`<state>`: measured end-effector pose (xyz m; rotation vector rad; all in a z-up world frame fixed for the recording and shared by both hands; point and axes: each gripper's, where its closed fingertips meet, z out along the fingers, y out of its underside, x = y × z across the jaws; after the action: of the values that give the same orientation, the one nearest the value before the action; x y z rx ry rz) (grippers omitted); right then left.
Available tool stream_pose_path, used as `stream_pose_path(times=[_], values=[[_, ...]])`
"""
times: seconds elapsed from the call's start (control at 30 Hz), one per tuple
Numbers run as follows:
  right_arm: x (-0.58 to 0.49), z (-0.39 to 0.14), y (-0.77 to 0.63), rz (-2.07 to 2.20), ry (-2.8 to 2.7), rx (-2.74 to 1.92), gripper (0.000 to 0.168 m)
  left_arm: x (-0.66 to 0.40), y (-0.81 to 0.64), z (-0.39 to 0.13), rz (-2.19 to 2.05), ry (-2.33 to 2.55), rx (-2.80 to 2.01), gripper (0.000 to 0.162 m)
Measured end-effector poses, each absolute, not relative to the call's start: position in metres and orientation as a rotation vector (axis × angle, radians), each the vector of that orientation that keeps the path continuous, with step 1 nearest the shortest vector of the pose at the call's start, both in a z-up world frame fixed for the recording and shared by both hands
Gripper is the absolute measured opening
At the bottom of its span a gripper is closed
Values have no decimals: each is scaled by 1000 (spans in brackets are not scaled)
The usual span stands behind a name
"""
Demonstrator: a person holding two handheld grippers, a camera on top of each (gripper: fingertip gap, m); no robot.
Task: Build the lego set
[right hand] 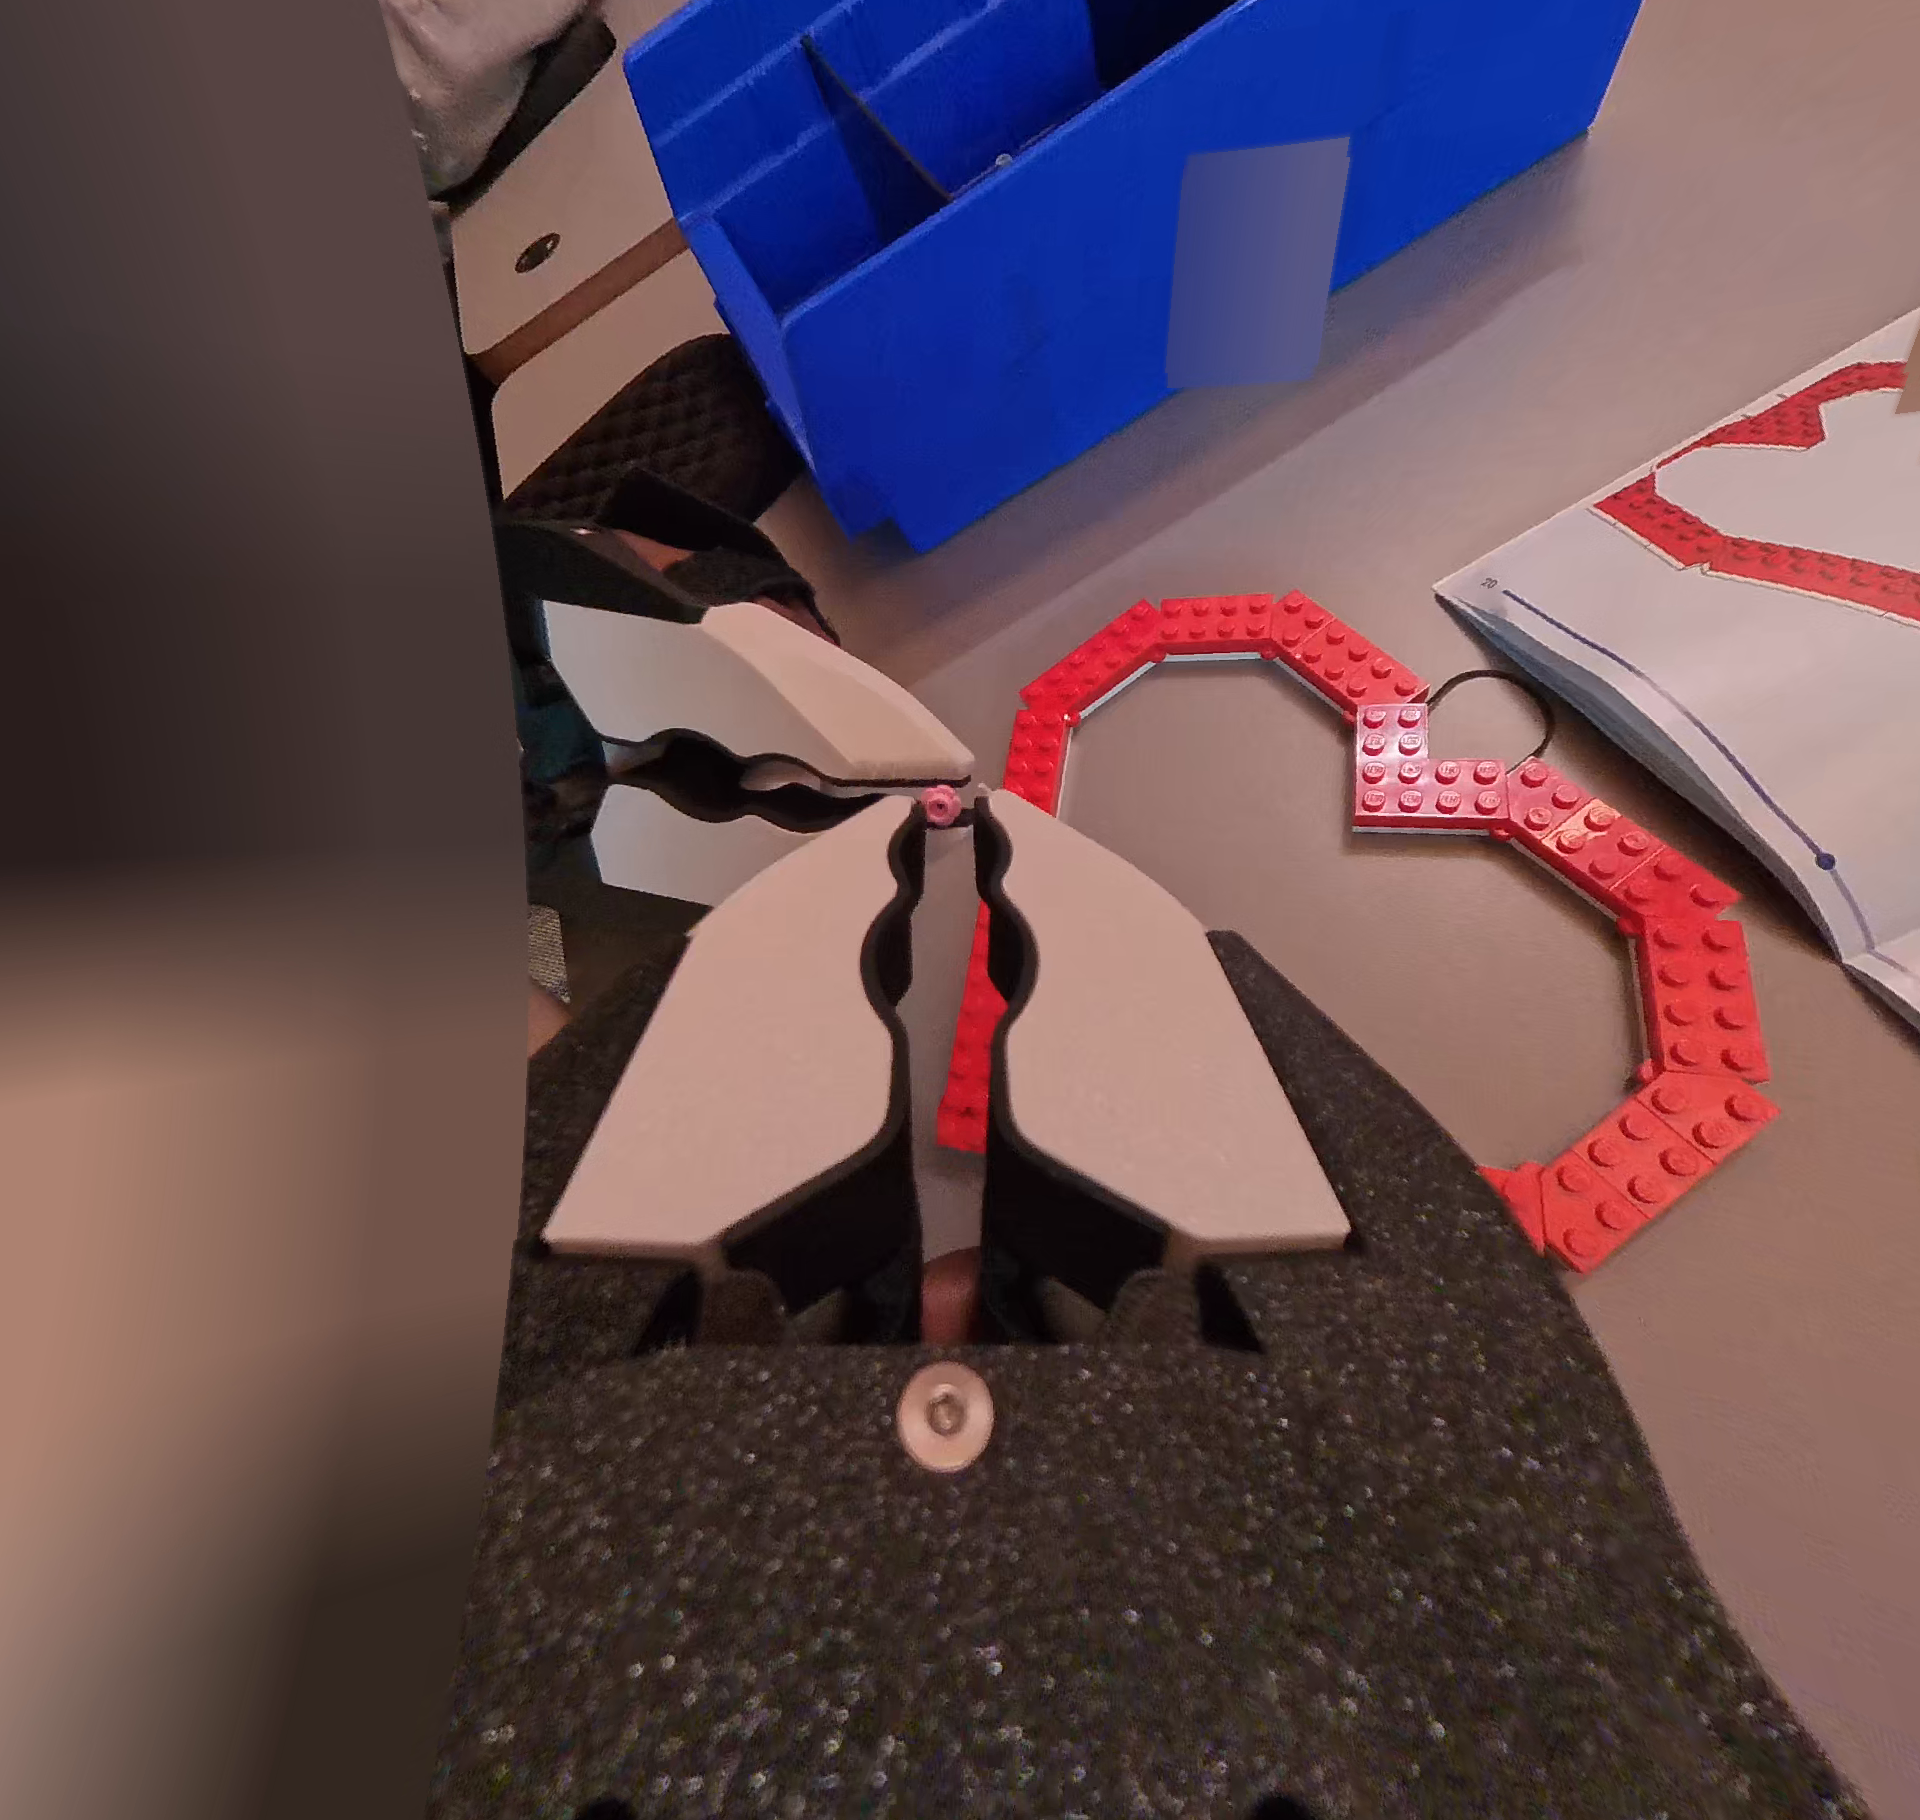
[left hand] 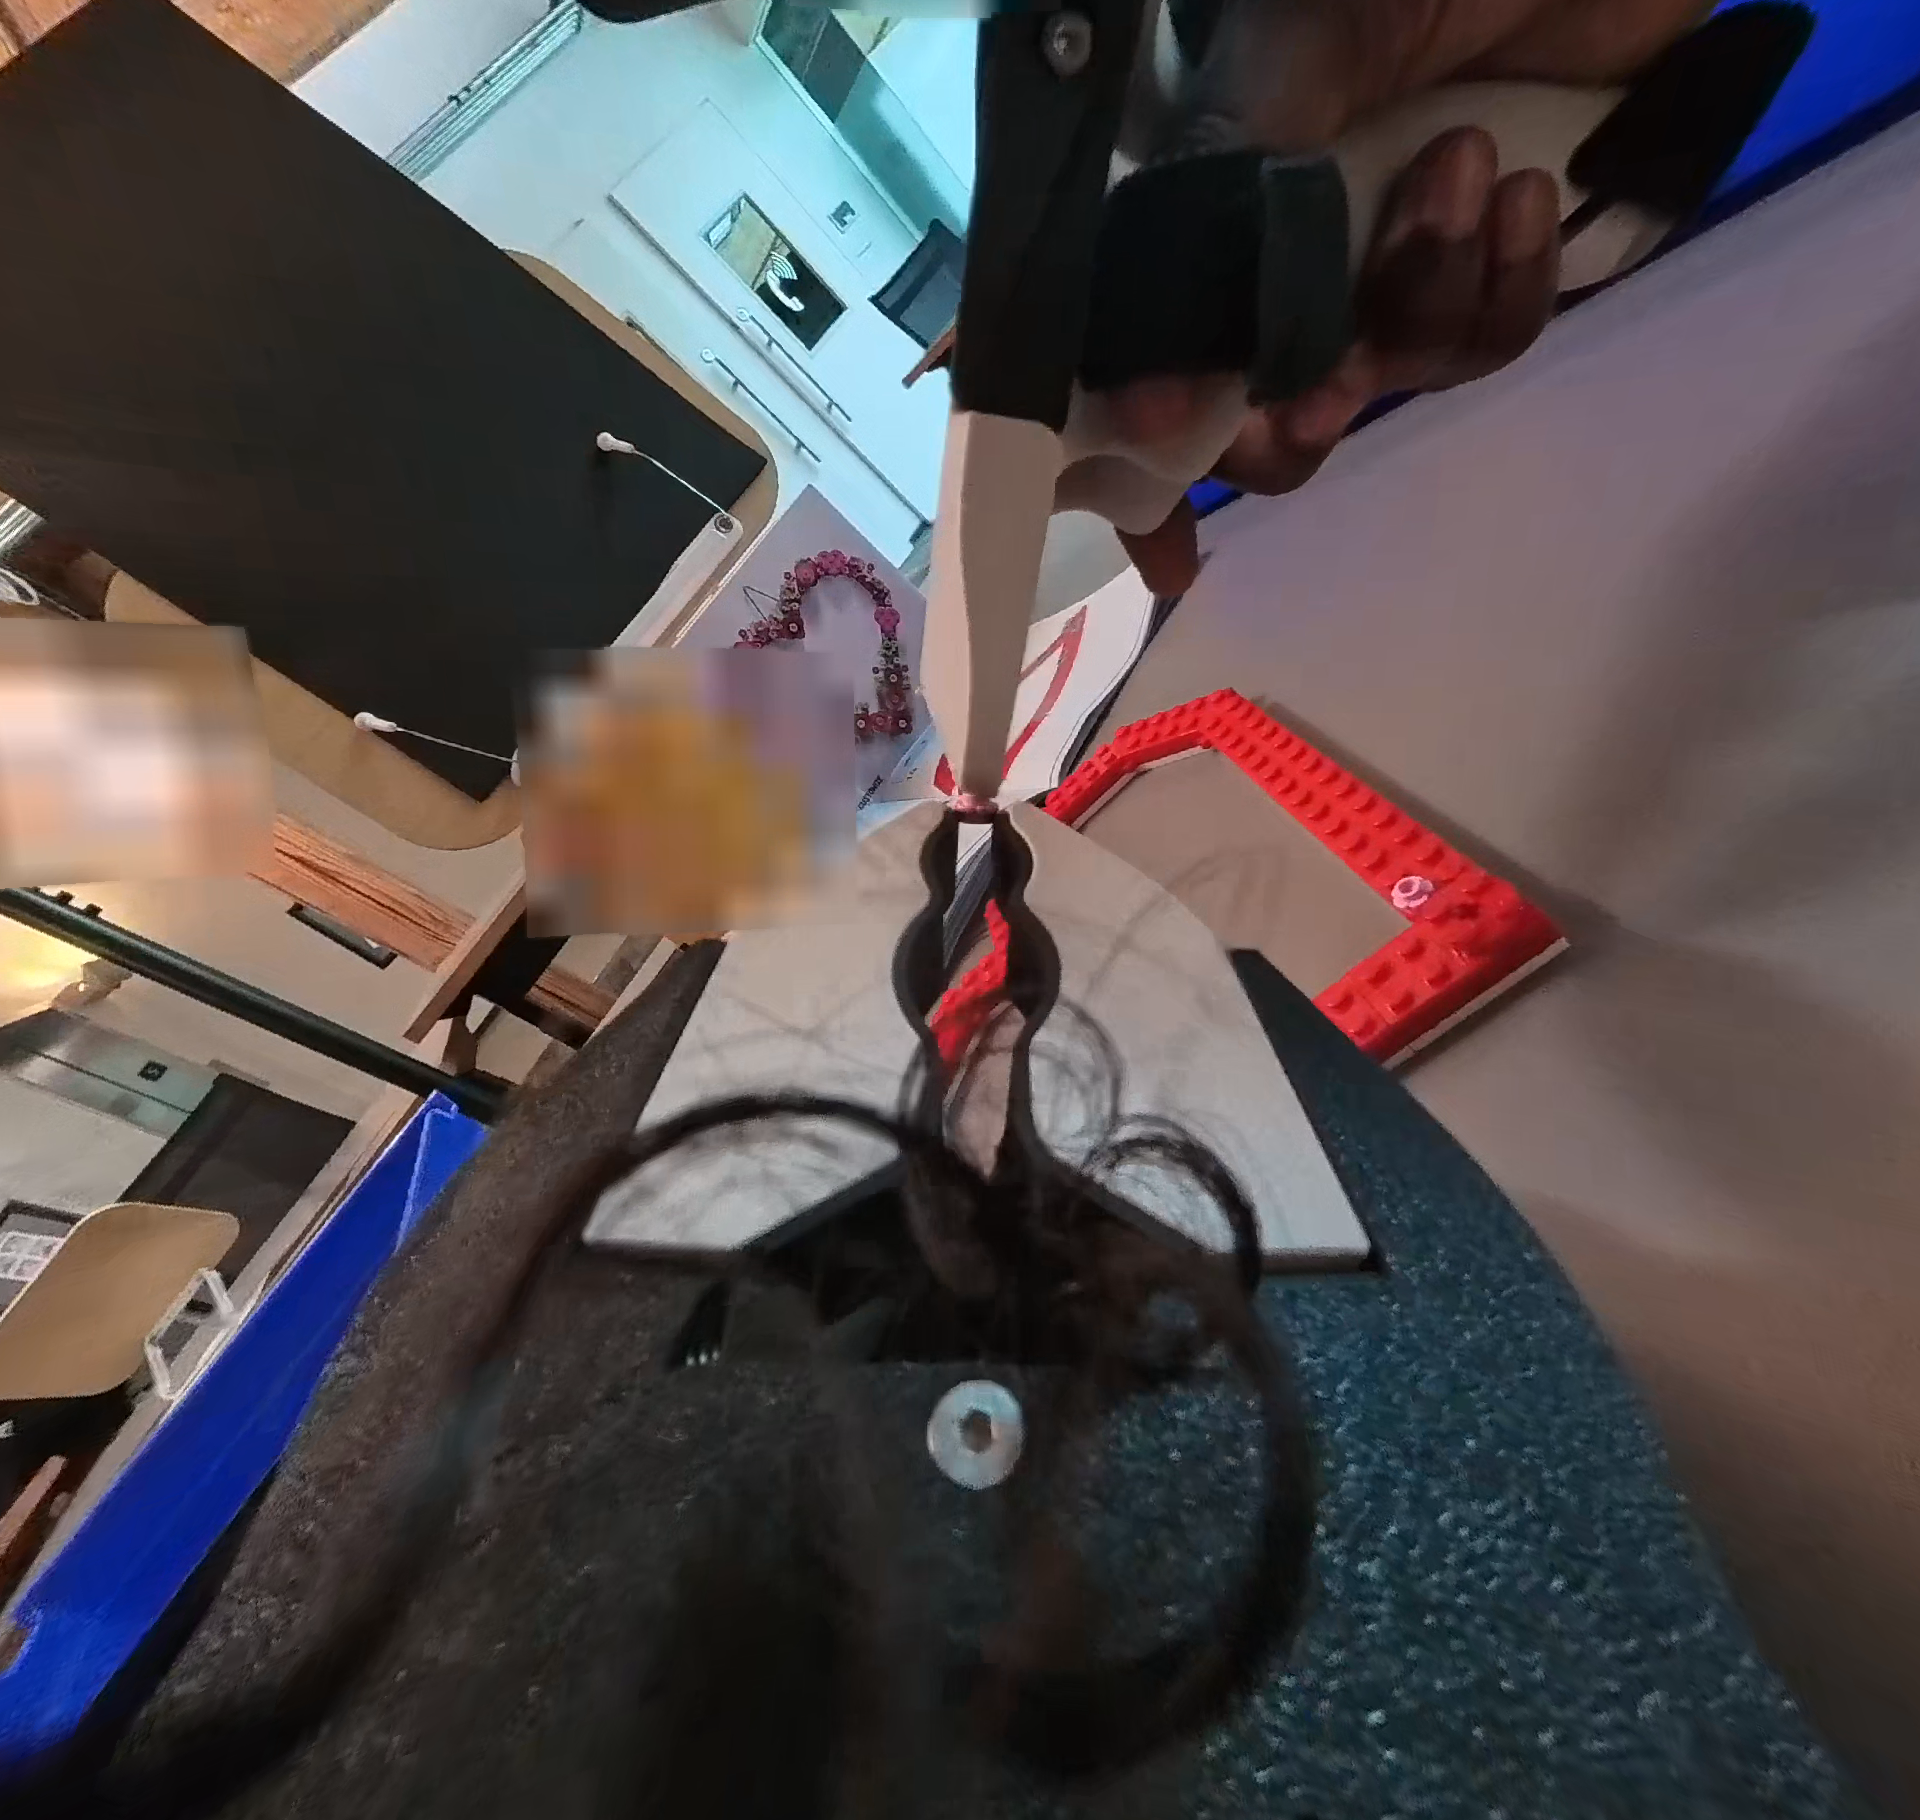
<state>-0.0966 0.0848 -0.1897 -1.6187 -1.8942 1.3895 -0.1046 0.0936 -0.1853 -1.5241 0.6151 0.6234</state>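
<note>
Where the two tools meet above the grey worktop (left hand: 1558, 627), the left wrist view shows the left hand-held gripper (left hand: 971, 812) with its pale fingers drawn nearly together, the tips pinching a small pink round piece (left hand: 974, 806). From above, the right hand-held gripper (left hand: 982, 773) comes down edge-on, its tip touching the same piece, and a person's hand (left hand: 1455, 264) grips its black handle. Behind the fingers lies part of the red heart frame (left hand: 1340, 814) of studded plates, flat on the worktop, with another small pink piece (left hand: 1410, 892) sitting on it near one corner. An open instruction booklet (left hand: 1081, 690) lies just beyond the frame, and a box front (left hand: 831, 617) showing a flowered heart stands farther back.

From the right wrist view, the right hand-held gripper (right hand: 943, 810) has its fingers slightly apart along their length but closed at the tips on the pink round piece (right hand: 940, 808). The left hand-held gripper (right hand: 961, 778) reaches in from the left, its fingers pressed almost together, the tip meeting the piece. Both tools hold it clear of the worktop (right hand: 1247, 939). The red heart frame (right hand: 1455, 804) lies flat to the right, partly hidden behind the right finger, with a thin black loop (right hand: 1496, 690) at its notch. The instruction booklet (right hand: 1714, 627) lies open at the right edge, and a blue divided bin (right hand: 987, 347) stands beyond the frame.
</note>
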Motion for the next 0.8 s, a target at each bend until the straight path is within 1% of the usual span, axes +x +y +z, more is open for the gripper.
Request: stream_pose_path(times=[0.43, 0.53, 0.67, 0.8], values=[[-96, -193, 82, 1345, -1929, -1611, 7, -101, 95, -187, 630, 634, -1527, 6], [-90, -191, 87, 1316, -1953, -1590, 7, -108, 94, -193, 616, 594, -1596, 14], [-62, -211, 92, 1139, -2186, -1468, 7, -102, 81, -211, 429, 626, -1731, 15], [-46, -237, 89, 938, -2406, -1367, 7, -86, 68, -215, 179, 642, -1775, 12]])
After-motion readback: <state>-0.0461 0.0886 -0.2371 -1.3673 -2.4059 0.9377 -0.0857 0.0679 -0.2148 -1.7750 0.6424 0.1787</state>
